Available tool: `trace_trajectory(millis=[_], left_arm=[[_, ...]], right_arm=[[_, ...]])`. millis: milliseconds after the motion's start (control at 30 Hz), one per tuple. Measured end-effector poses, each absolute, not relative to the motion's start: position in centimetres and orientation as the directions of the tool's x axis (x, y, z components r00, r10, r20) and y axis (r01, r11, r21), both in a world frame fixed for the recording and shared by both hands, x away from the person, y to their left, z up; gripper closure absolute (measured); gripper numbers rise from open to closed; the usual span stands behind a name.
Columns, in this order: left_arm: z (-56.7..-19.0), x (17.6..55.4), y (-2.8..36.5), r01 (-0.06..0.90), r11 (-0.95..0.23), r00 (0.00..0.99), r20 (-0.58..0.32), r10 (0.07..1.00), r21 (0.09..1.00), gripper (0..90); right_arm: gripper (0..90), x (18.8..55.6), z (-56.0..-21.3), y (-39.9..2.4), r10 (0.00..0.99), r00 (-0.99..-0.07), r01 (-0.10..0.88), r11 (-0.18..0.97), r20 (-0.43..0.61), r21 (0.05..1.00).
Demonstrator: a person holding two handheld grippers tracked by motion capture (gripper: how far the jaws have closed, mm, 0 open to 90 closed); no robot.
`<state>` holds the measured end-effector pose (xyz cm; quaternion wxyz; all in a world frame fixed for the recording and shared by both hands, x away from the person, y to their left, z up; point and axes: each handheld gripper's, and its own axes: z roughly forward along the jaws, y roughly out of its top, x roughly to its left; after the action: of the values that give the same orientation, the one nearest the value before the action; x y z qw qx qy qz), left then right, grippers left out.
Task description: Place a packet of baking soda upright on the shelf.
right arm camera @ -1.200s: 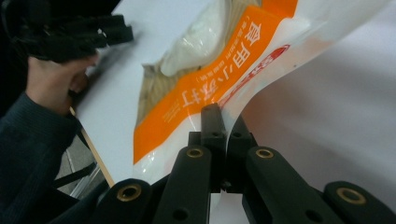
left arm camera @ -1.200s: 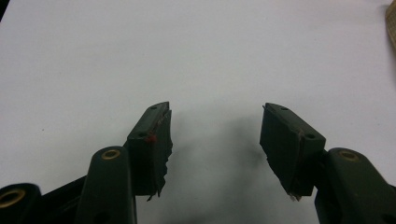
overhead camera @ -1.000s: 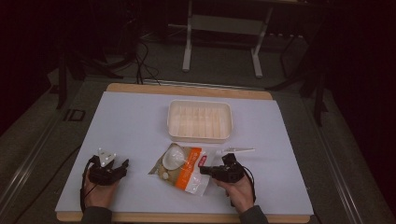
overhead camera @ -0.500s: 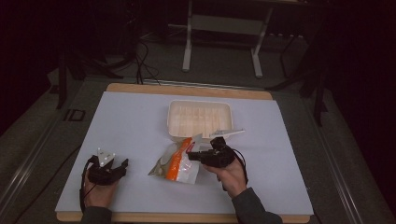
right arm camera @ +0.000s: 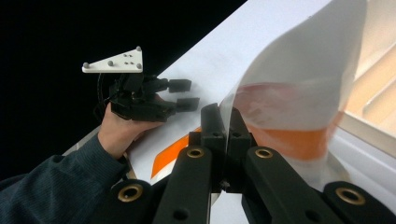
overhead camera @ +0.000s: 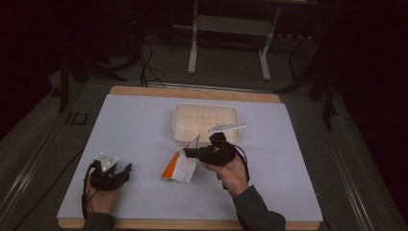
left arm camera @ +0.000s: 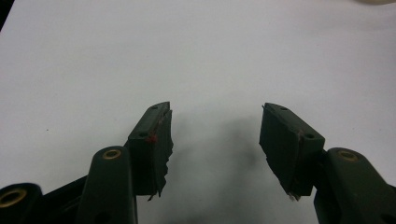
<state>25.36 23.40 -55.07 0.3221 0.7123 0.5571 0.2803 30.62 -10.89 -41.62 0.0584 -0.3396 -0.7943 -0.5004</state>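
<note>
Two grippers are at work over a table (overhead camera: 144, 120) covered in white. The right gripper (overhead camera: 188, 153) is held above the middle of the table, near its front half, with its jaws pressed together on the top edge of a bag (overhead camera: 180, 167) that is clear and white with an orange band. In the high view the bag hangs from those jaws and slants down to the left, its lower end at or close to the white surface; whether it touches cannot be told. In the right gripper view the thin film of the bag (right arm camera: 299, 102) rises from between the closed jaws of the right gripper (right arm camera: 225, 122) and spreads up to the right, the orange band showing through it. Just behind the bag sits a shallow cream tray (overhead camera: 179, 126) with a ribbed floor, near the far middle of the table. The left gripper (overhead camera: 126, 171) rests low at the front left of the table, well apart from the bag. In the left gripper view the jaws of the left gripper (left arm camera: 215, 140) are spread wide with bare white surface between them
</note>
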Motion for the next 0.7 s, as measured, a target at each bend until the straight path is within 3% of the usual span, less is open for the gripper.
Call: trace_trajectory(millis=[700], left_arm=[[-55.0,25.3,23.4,0.608,-0.176,0.231,0.040,0.972,0.774,45.0]], right_arm=[[90.0,31.2,-38.6,-14.8,0.515,-0.773,0.572,0.315,0.370,0.758]])
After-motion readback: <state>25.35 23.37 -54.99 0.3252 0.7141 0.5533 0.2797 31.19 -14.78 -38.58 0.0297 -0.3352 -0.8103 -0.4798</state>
